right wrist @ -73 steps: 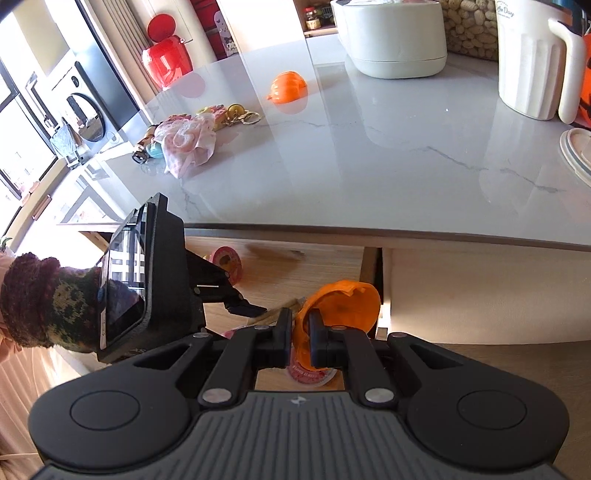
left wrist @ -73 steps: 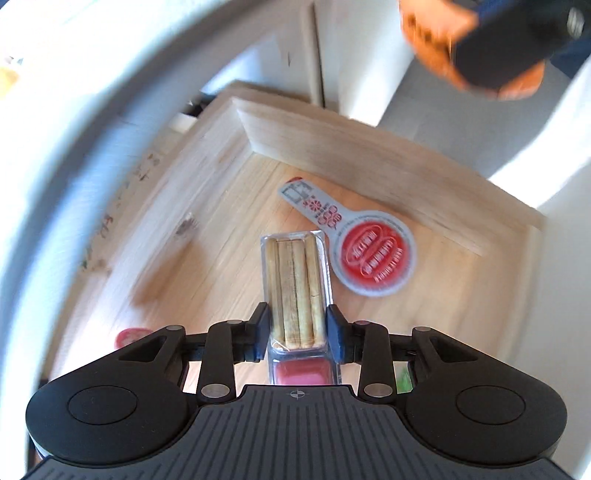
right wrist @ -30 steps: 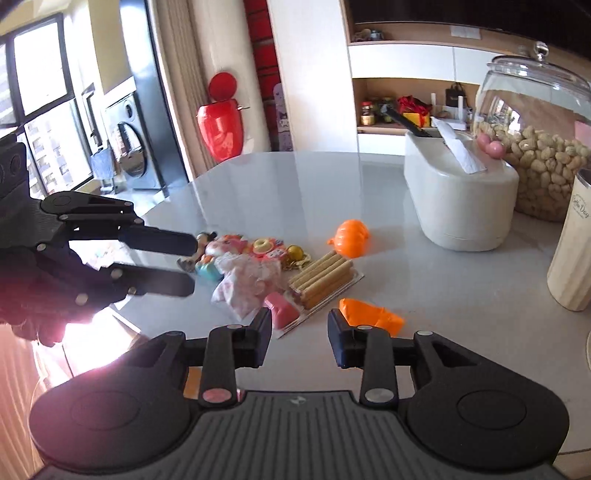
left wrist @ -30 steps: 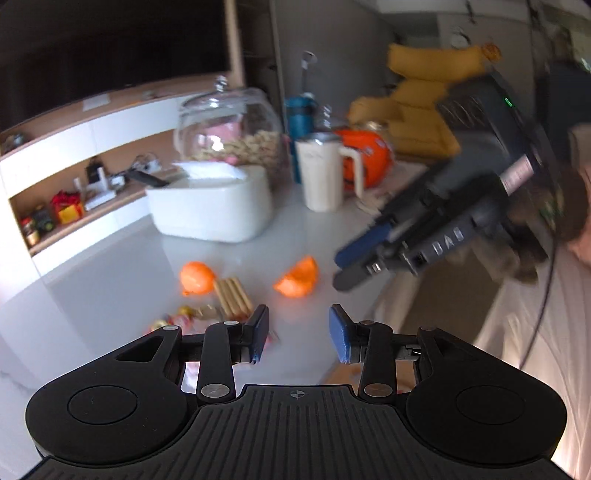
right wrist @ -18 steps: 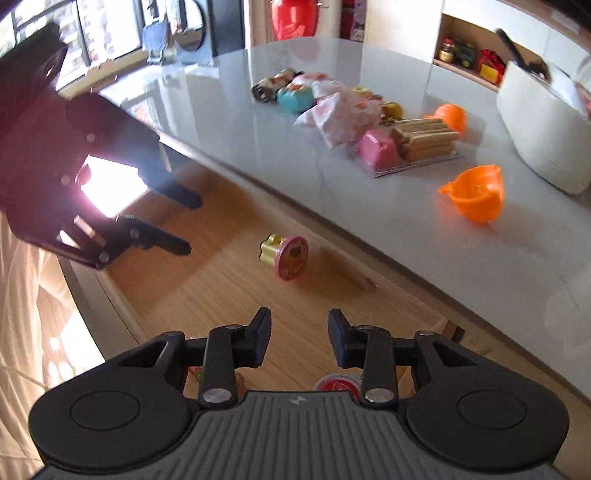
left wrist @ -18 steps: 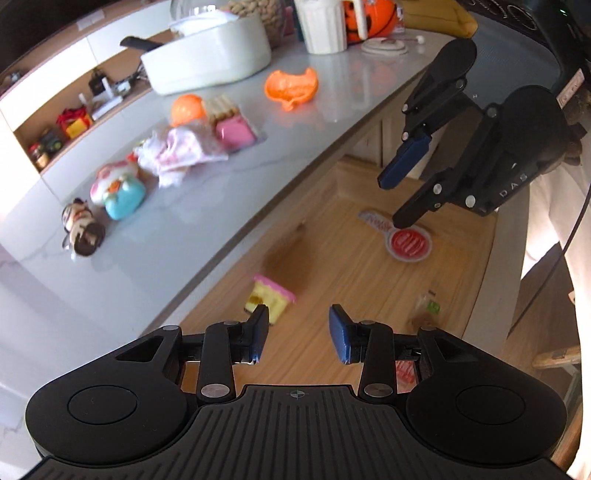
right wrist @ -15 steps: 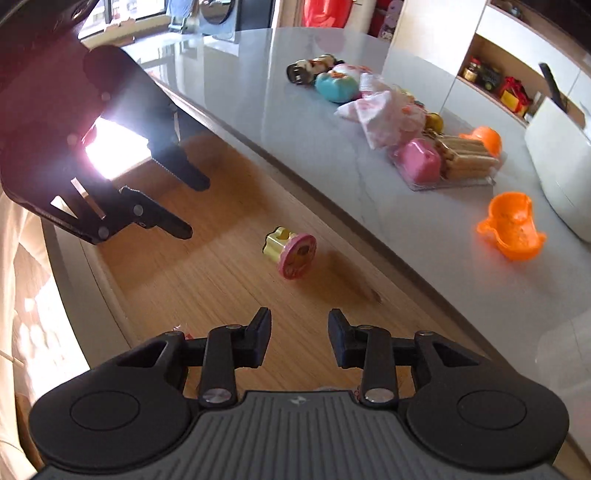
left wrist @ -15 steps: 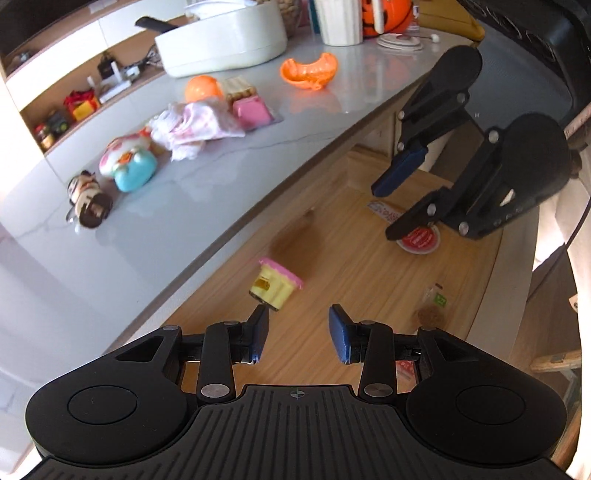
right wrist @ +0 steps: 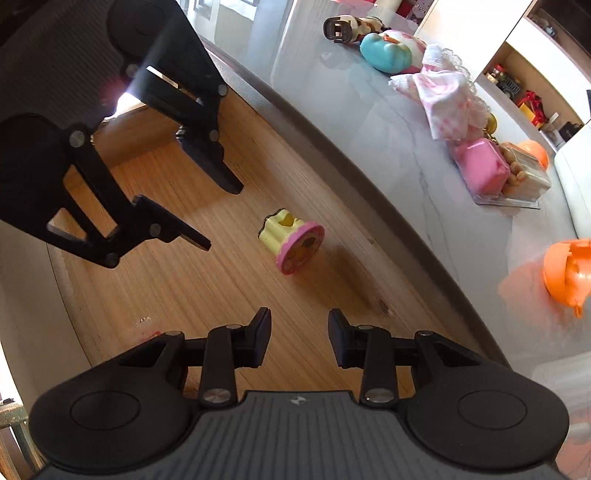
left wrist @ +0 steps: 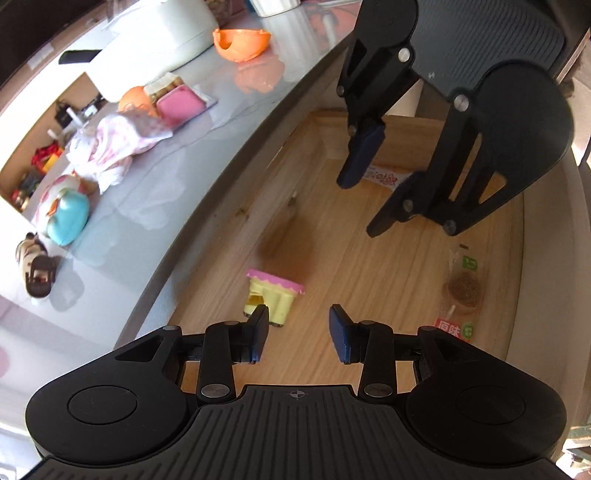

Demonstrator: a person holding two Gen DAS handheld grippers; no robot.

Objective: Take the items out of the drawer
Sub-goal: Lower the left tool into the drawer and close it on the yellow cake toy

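The wooden drawer stands open under the counter. A yellow and pink toy cupcake lies on its side on the drawer floor. My left gripper is open just above and right of the cupcake, nothing between its fingers. My right gripper is open and empty over the drawer, the cupcake ahead of it. A clear snack packet lies at the drawer's right side, and a flat red-printed packet at the far end shows partly behind the right gripper's fingers.
The grey marble counter holds removed items: an orange shell, a biscuit tray with pink dip, a pink-white cloth, a teal toy and a small figure.
Both grippers let go of the biscuit tray and the orange shell on the counter, then came back down over the drawer, both open. In the last half second they dropped closer to the cupcake.
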